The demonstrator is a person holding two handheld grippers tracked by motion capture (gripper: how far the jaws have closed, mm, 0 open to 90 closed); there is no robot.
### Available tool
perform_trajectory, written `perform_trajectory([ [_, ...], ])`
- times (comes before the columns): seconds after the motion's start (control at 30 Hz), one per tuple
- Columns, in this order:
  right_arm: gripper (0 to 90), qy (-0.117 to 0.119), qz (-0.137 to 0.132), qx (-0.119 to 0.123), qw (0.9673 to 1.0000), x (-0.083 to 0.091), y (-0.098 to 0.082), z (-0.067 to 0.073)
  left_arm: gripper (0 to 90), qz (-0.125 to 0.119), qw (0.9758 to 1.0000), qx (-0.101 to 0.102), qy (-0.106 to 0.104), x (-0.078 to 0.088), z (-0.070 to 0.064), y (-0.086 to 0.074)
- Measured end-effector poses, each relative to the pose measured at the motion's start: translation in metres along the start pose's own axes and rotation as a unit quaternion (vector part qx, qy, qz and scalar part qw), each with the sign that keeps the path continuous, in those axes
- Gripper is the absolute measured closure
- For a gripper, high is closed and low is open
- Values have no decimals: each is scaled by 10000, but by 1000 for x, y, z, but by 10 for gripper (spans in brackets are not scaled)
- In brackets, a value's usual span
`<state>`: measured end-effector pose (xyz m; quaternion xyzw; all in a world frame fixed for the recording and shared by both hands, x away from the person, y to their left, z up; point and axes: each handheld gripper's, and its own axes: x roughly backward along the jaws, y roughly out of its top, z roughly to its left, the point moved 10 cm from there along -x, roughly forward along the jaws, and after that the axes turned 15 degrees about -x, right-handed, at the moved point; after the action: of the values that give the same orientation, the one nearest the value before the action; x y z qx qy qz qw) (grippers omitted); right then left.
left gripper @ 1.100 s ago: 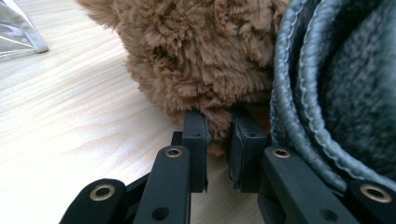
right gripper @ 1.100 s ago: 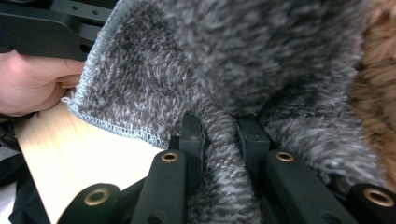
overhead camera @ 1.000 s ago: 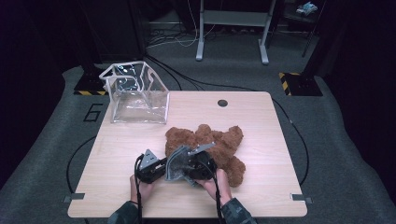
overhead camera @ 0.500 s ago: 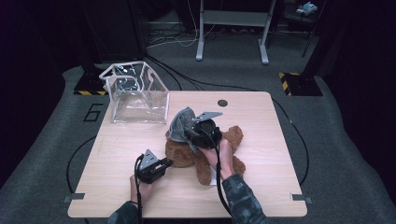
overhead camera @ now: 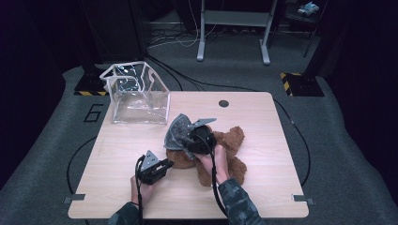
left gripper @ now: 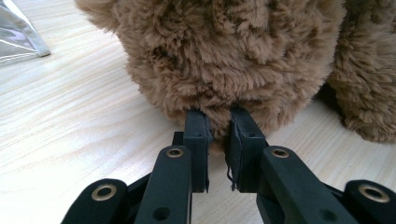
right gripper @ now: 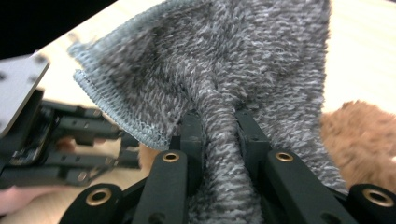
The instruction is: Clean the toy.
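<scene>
The teddy bear (overhead camera: 225,150) showed a warm mid-brown plush all over, shaggy and a shade darker in the folds. The knitted cloth (right gripper: 243,70) was a speckled grey, light and dark flecks mixed, with a paler blue-grey stitched edge. The left hand-held gripper (left gripper: 218,135) was matt black with brass-coloured rivet rings, and the right hand-held gripper (right gripper: 218,128) matched it, black with the same brass rings. The surface (overhead camera: 263,197) was pale wood with a fine straight grain and a small dark round cap near its far edge. The clear plastic bag (overhead camera: 136,93) was see-through with white trim. The floor (overhead camera: 338,140) was dark grey, marked with a black 6 and yellow-black striped blocks.
</scene>
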<state>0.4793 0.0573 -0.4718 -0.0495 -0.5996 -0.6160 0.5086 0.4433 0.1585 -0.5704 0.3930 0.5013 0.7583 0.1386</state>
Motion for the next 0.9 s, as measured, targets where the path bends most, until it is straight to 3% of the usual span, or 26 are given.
perform_trajectory([
  [0.2,769,145,116,-53,9998,0,-23,8,792,37,10000,-1,-17,0,0,0],
  [0.47,771,240,613,-296,9974,-20,-75,15,796,-14,10000,26,59,0,1,0],
  [0.5,770,242,758,-424,9959,-22,-83,16,796,-4,10000,22,44,0,1,0],
  [0.53,770,264,799,-383,9957,-25,-88,15,796,-8,10000,24,43,0,1,0],
  [0.73,768,288,956,-501,9937,-23,-100,16,797,-42,10000,44,33,0,1,1],
  [0.9,769,395,731,-453,9955,-6,-89,15,796,-43,10000,17,6,1,2,1],
])
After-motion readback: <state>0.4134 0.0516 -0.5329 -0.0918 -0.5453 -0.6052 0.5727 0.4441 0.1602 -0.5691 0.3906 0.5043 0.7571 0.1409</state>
